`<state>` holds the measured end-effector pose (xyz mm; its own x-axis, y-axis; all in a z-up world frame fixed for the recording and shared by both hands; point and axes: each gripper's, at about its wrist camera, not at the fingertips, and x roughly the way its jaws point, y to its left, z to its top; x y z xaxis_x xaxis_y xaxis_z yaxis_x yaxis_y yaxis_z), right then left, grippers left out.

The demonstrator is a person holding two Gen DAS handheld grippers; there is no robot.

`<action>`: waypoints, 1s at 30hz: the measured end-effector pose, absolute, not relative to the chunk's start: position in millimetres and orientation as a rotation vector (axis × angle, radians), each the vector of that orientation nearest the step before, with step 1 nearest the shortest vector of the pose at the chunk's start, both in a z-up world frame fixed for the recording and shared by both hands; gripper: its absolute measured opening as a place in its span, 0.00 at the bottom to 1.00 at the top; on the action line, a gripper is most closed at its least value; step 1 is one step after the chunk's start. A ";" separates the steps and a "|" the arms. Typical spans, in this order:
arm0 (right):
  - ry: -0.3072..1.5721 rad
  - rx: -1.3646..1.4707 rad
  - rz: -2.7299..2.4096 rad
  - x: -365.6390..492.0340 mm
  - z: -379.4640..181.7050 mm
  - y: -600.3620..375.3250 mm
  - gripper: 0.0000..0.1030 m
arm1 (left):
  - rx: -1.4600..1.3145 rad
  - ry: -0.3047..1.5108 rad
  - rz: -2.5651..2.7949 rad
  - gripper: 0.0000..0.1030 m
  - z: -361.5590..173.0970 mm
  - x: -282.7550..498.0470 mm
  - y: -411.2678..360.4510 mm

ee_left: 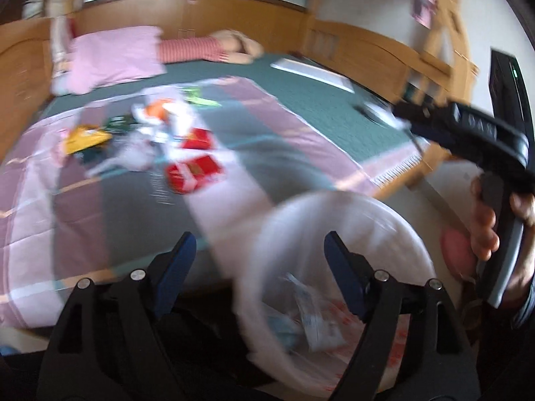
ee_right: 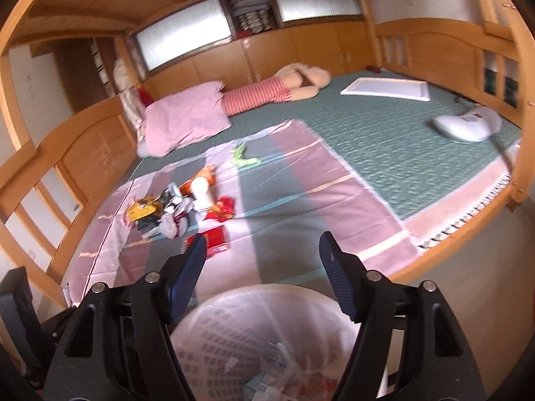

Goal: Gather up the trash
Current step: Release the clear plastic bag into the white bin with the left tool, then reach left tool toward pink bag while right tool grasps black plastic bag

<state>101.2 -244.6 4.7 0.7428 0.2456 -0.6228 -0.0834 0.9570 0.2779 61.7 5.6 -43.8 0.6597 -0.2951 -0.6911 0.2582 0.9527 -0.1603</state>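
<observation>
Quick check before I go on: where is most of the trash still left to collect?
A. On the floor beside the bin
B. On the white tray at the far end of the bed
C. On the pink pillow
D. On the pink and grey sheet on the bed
D: the wrappers lie in a heap on the pink and grey sheet, beyond the white bin.
</observation>
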 end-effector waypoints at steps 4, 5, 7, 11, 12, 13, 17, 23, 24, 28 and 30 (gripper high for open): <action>0.765 0.202 0.229 141.3 -5.0 -210.4 0.67 | -0.116 0.764 -0.119 0.80 -33.9 85.8 76.3; 0.783 0.196 0.235 154.5 -8.4 -201.0 0.67 | -0.134 0.762 -0.079 0.81 -31.9 88.1 95.9; 0.818 0.199 0.251 175.5 -13.0 -183.1 0.67 | -0.165 0.766 0.004 0.83 -34.3 101.0 135.4; 0.870 0.176 0.334 210.3 -21.9 -134.3 0.67 | -0.183 0.823 0.195 0.84 -53.6 131.6 215.3; 0.877 0.152 0.352 218.5 -24.0 -118.2 0.67 | -0.194 0.835 0.224 0.85 -58.6 137.8 233.0; 0.883 0.125 0.374 226.5 -26.3 -98.5 0.67 | -0.205 0.845 0.253 0.86 -63.1 144.7 249.3; 0.908 0.060 0.481 256.5 -36.3 -24.0 0.67 | -0.249 0.893 0.340 0.88 -81.6 169.5 306.0; 0.926 0.036 0.575 310.1 -50.0 95.0 0.68 | -0.364 0.959 0.469 0.88 -117.1 175.1 354.3; 0.927 0.034 0.608 323.3 -54.8 122.1 0.70 | -0.430 0.961 0.475 0.88 -119.9 172.3 362.4; 0.966 -0.036 0.601 367.4 -83.2 203.7 0.73 | -0.513 0.929 0.512 0.89 -120.2 165.2 376.1; 1.006 -0.102 0.542 393.2 -110.1 243.7 0.73 | -0.537 0.923 0.521 0.89 -119.0 163.2 380.1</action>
<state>393.2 243.7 -110.1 0.4157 0.3842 -0.8243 -0.4764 0.8641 0.1625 163.2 380.1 -119.0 0.5012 0.1866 -0.8450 -0.6268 0.7515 -0.2058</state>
